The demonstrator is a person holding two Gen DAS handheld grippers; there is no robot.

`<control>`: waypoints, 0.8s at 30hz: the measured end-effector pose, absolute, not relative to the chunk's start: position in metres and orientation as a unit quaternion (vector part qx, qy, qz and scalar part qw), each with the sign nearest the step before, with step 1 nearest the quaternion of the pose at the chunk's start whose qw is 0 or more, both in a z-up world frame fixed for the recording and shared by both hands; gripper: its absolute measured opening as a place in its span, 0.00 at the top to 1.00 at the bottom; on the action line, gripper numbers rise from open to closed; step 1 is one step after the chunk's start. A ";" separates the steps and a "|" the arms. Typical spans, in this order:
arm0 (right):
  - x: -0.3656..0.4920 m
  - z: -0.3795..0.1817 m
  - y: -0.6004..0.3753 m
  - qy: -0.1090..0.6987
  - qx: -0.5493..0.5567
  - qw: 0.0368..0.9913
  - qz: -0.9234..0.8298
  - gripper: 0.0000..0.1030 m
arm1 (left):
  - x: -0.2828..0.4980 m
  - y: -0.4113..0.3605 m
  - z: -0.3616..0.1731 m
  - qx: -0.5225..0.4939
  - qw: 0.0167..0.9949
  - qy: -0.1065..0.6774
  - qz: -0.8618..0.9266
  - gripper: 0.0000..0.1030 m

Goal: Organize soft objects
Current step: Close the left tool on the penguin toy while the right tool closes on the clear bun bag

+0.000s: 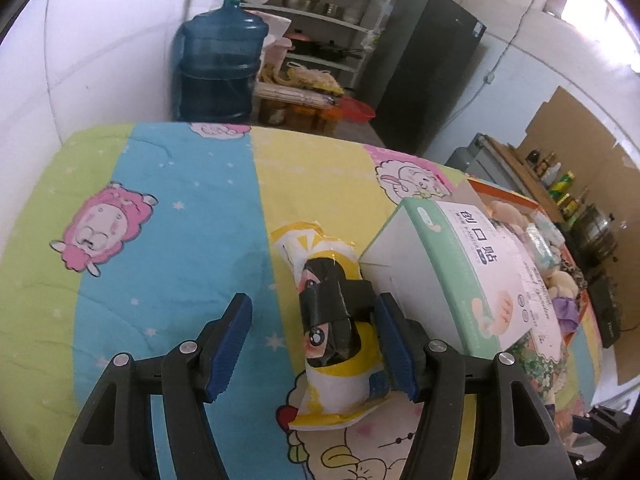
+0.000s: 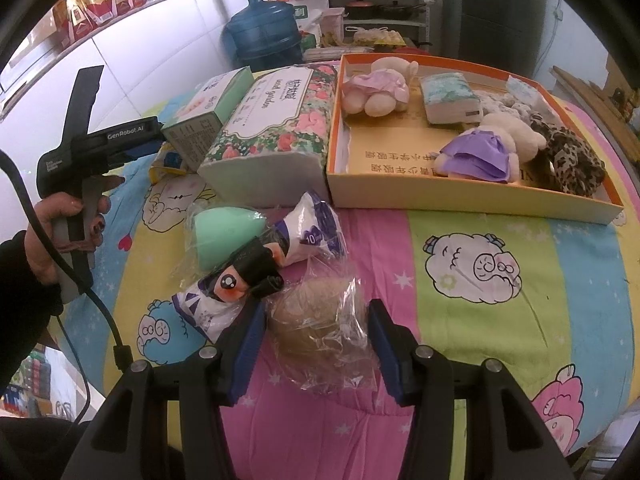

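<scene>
A yellow-and-white packet (image 1: 332, 320) lies flat on the quilt beside a green box (image 1: 436, 276), a tan wrapped puff (image 2: 320, 324) nearby

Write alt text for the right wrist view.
The right tool straddles a tan puff in clear wrap on a cartoon-sheep quilt. Beyond lie a green sponge, tissue packets and an orange tray of plush toys. At left, a hand holds the left tool.

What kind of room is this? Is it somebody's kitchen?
Probably a home kitchen or storeroom. There are shelves with pots and pans, a big water jug, and a dark fridge. The table is covered with a cartoon quilt.
</scene>
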State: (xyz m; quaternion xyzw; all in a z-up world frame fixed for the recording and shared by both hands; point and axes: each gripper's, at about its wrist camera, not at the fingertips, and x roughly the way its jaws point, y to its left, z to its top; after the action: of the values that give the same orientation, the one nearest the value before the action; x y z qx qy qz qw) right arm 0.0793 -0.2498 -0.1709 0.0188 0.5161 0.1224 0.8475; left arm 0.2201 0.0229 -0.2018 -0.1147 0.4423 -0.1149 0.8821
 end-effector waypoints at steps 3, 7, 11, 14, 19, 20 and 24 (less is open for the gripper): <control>0.080 -0.171 -0.250 0.516 0.019 0.847 0.123 0.49 | 0.220 0.027 -0.209 -0.141 0.877 0.442 -0.130 0.37; 0.081 -0.171 -0.249 0.517 0.019 0.847 0.122 0.49 | 0.219 0.013 -0.210 -0.104 0.880 0.441 -0.140 0.46; 0.081 -0.171 -0.248 0.516 0.015 0.848 0.121 0.49 | 0.219 0.003 -0.208 -0.082 0.884 0.437 -0.144 0.61; 0.081 -0.172 -0.248 0.516 0.017 0.848 0.120 0.49 | 0.218 0.004 -0.208 -0.087 0.883 0.435 -0.149 0.62; 0.079 -0.171 -0.246 0.512 0.015 0.851 0.116 0.49 | 0.210 0.008 -0.205 -0.092 0.883 0.435 -0.149 0.62; 0.079 -0.171 -0.246 0.511 0.014 0.852 0.115 0.49 | 0.208 0.008 -0.205 -0.092 0.884 0.434 -0.148 0.62; 0.076 -0.166 -0.245 0.503 0.016 0.856 0.113 0.50 | 0.201 0.016 -0.201 -0.094 0.887 0.429 -0.145 0.62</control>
State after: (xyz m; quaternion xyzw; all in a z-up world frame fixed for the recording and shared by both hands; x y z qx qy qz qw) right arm 0.0759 -0.2451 -0.1661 0.0157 0.5035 0.1129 0.8565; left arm 0.2009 0.0156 -0.2007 -0.0938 0.4291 -0.1451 0.8866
